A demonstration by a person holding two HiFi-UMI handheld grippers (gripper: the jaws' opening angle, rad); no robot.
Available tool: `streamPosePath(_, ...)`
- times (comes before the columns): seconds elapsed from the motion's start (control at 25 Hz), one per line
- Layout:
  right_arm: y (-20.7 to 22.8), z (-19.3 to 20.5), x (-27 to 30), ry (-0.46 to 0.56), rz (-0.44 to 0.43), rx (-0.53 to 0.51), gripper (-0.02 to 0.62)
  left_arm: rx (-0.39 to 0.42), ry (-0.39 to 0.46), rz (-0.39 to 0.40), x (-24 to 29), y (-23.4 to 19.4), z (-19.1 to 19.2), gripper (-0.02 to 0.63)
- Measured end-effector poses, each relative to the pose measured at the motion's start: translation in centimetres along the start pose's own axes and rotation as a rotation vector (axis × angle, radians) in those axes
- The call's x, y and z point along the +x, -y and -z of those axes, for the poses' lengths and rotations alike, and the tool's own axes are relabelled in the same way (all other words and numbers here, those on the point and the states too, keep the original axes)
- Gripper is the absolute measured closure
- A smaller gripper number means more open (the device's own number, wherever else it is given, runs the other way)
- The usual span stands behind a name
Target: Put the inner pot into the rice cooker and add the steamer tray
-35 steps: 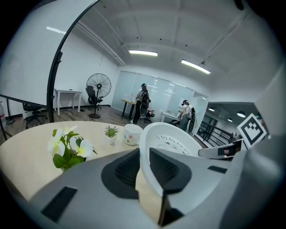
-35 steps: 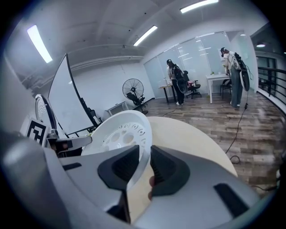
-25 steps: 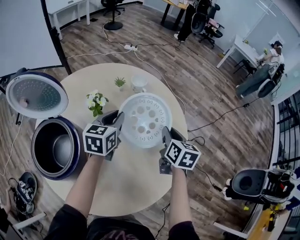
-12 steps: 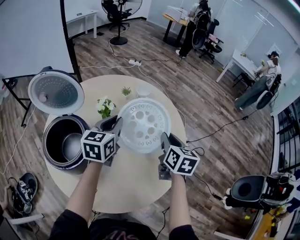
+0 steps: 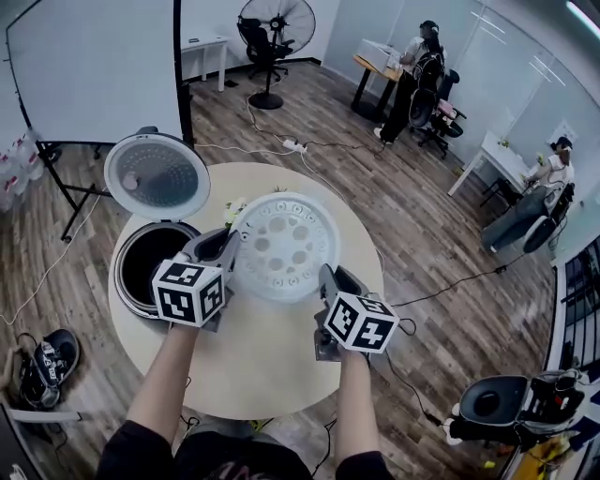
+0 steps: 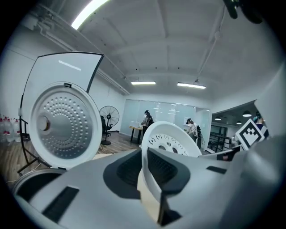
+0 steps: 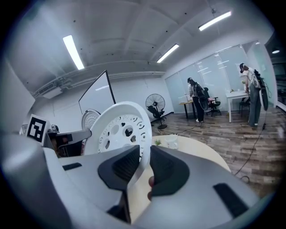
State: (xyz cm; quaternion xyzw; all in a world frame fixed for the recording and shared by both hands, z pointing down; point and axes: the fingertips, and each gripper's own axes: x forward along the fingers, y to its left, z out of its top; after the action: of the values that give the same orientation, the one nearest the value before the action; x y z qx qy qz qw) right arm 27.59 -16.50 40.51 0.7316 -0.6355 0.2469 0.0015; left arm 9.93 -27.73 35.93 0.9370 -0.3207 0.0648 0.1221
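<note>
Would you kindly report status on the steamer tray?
Left gripper just closed further, shut on steamer tray rim; right gripper shut on opposite rim. Tray above table, beside open rice cooker. Nothing between.

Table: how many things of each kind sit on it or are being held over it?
Rice cooker: 1
Steamer tray: 1
Potted plants: 2
Cup: 1
Total: 5

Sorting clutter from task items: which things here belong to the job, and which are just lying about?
In the job: steamer tray; left gripper, jaws just tightened on its rim; right gripper, shut on the opposite rim; rice cooker, lid open.
Lying about: small potted plant, white mug, pedestal fan, shoes.
</note>
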Motion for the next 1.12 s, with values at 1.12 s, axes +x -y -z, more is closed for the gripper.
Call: streamPosePath(1.12,-26.9,7.7,10.5,-0.223,-0.319,-0.200,0.523,-0.166,0.014,-0.383,-20.0,-23.3,4.0,0.552)
